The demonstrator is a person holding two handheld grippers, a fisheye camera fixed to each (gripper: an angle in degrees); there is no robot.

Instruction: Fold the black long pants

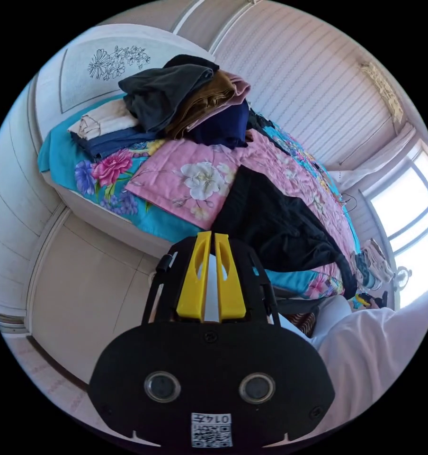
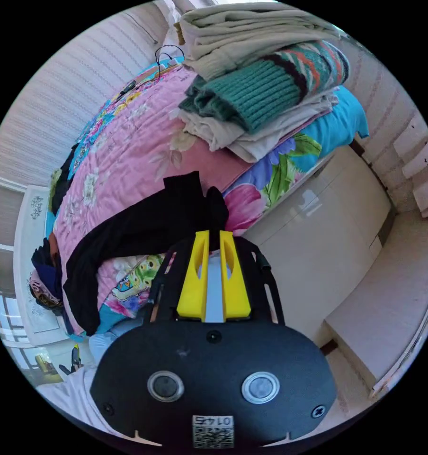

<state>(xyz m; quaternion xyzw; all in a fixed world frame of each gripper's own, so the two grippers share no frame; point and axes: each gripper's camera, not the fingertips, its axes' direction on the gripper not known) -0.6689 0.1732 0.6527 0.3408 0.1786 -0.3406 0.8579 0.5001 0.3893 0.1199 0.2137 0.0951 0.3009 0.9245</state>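
Nearest, the left claw (image 1: 210,235) and the right claw (image 2: 214,233) each have their yellow jaws drawn narrow, nothing visibly between them, at the edge of the bed (image 1: 173,180). Just beyond, the black pants (image 2: 143,227) lie crumpled on the bed's pink quilt. Farther along the bed sit a dark clothes pile (image 1: 185,97) and a folded sweater stack (image 2: 261,85).

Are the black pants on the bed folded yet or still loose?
Loose. The black pants lie crumpled on the pink quilt, one end trailing over the bed's edge; no flat, squared fold shows.
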